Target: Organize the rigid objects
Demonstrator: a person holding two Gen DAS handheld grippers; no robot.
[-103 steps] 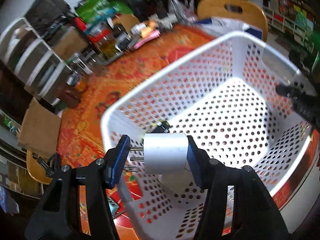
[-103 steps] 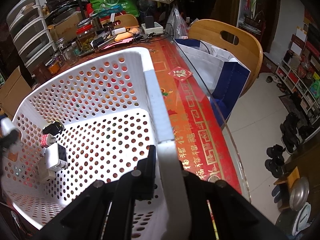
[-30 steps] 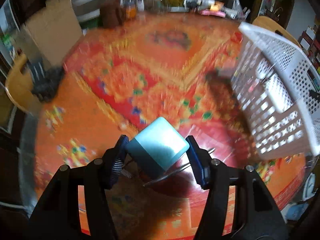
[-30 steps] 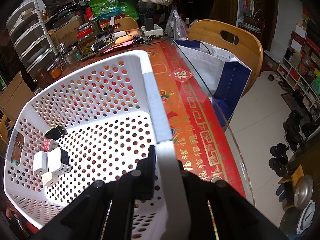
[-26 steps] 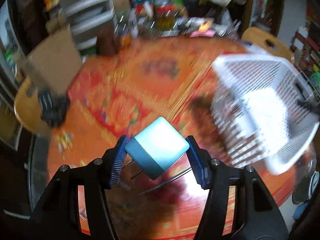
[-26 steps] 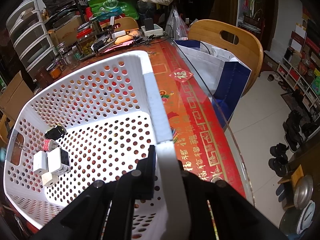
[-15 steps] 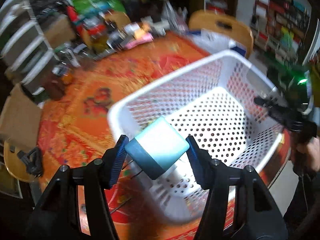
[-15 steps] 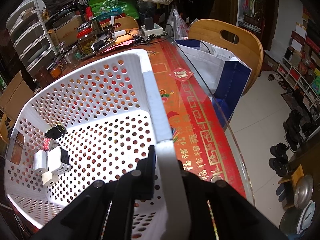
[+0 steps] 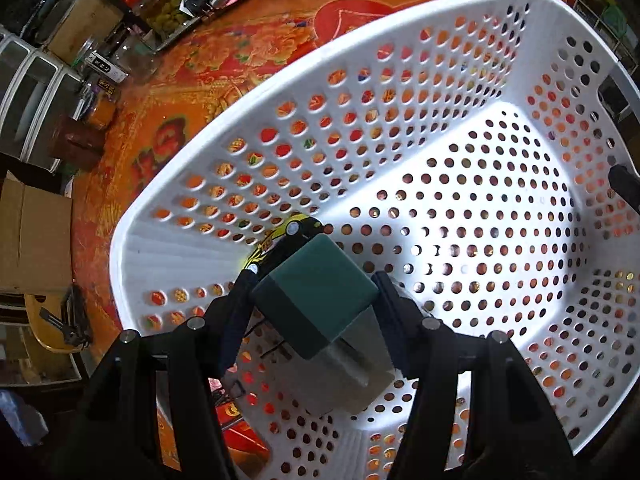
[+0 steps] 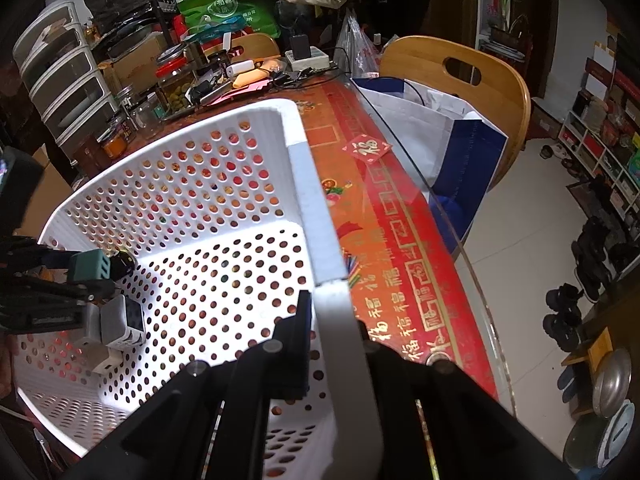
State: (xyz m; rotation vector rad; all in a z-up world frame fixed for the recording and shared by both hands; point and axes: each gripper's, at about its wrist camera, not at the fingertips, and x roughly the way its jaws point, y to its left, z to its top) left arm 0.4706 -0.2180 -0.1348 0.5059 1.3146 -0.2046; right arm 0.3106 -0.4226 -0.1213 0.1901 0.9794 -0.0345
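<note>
While held over the basket's near-left corner:
Teal charger: tilted cornerwise, prongs pointing back toward the left gripper, which clamps it.
Right gripper: pinched tight on white basket rim.

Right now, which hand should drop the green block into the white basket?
Left. Its fingers already hold the green block over the basket, while the right gripper is clamped on the basket's rim.

My view: teal charger tilted, corner-up, over white perforated basket on red table. On basket floor by its corner: white chargers clustered, black-yellow piece beside them.
</note>
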